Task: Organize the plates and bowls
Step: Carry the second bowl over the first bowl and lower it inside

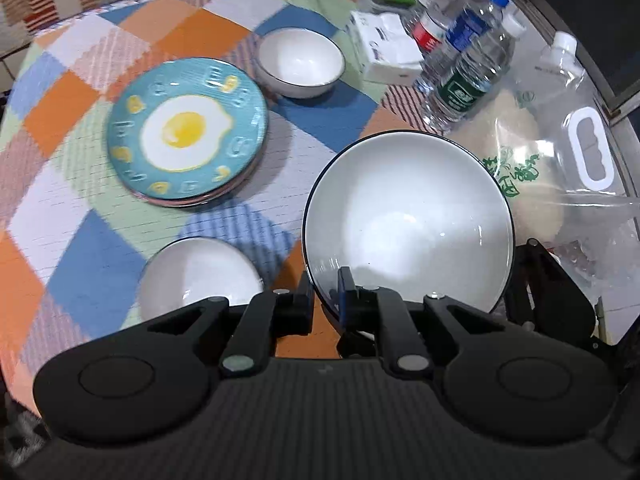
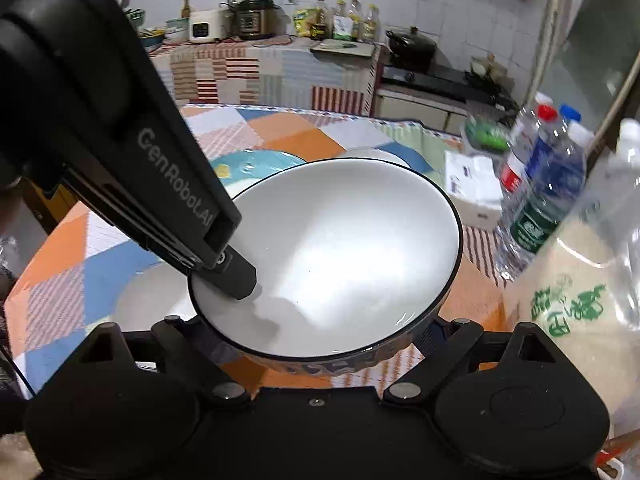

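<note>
**Large bowl held at its rim above the patchwork table**

The left gripper [image 1: 326, 300] is clamped on the near rim of the large white bowl [image 1: 408, 220], one finger inside the wall and one outside. The bowl, dark-rimmed and empty, is tilted and clear of the patchwork tablecloth [image 1: 80, 240]. In the right wrist view the same bowl [image 2: 340, 256] fills the centre, with the left gripper [image 2: 236, 280] coming in from the upper left and biting its rim. The right gripper's fingers pass beneath the bowl and are hidden by it, so whether they are closed on it or merely beside it cannot be told.

On the cloth stand two smaller white bowls, both empty: one at the far side [image 1: 300, 62], one close in front [image 1: 200, 276]. Between them lies a teal plate [image 1: 188, 130] printed with a fried egg, on top of at least one more plate whose pinkish edge shows below.

To the right, off the cloth, stand several water bottles [image 1: 464, 60], a white tissue pack [image 1: 386, 46] and a clear plastic bag with a handle cutout [image 1: 588, 148] and green printing, filled with pale grain.
</note>
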{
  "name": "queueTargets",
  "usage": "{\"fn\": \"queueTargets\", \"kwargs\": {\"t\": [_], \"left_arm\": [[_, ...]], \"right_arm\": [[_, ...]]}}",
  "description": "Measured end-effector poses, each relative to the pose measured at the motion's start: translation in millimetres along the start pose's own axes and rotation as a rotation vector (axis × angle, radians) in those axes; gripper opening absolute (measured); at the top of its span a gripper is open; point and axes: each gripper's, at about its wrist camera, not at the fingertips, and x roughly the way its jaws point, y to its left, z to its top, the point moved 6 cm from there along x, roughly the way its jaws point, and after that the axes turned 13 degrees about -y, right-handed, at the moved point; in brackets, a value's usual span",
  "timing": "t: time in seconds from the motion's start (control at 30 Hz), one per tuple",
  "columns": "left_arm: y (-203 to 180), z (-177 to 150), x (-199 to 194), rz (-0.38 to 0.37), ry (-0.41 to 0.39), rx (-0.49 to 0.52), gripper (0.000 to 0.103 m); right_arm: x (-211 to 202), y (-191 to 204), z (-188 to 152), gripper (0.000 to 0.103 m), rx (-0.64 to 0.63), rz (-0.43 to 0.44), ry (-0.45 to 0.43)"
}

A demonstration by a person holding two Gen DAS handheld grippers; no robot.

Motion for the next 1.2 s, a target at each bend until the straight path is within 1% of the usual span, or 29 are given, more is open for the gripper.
{"fn": "queueTargets", "kwargs": {"t": [0.2,0.37,0.5,0.8,0.93,1.0,1.1,1.2], "left_arm": [[24,-13,-29,0.018,-0.023,-0.052,0.010],[43,-29,-38,0.040,-0.025,-0.079,0.010],[57,-40,-34,0.065,-0.008,-0.097,0.010],[93,-65,-11,0.110,0.064,-0.158,0.010],[107,-76,-1,0.113,0.097,-0.172,0.010],[113,-79,0,0.098,0.091,-0.161,0.011],[124,-82,5,0.086,0.111,-0.184,0.010],[127,-79,10,0.088,0.095,-0.180,0.010]], "right_arm": [[-11,30,7,0.094,-0.057,0.037,0.002],[-13,53,2,0.094,-0.105,0.087,0.009],[-9,68,-9,0.094,-0.153,0.136,0.025],[13,93,-31,0.094,-0.168,0.229,0.093],[22,104,-42,0.094,-0.185,0.274,0.133],[23,109,-48,0.094,-0.211,0.292,0.140],[24,115,-52,0.094,-0.238,0.302,0.136],[32,117,-56,0.094,-0.228,0.291,0.149]]}}
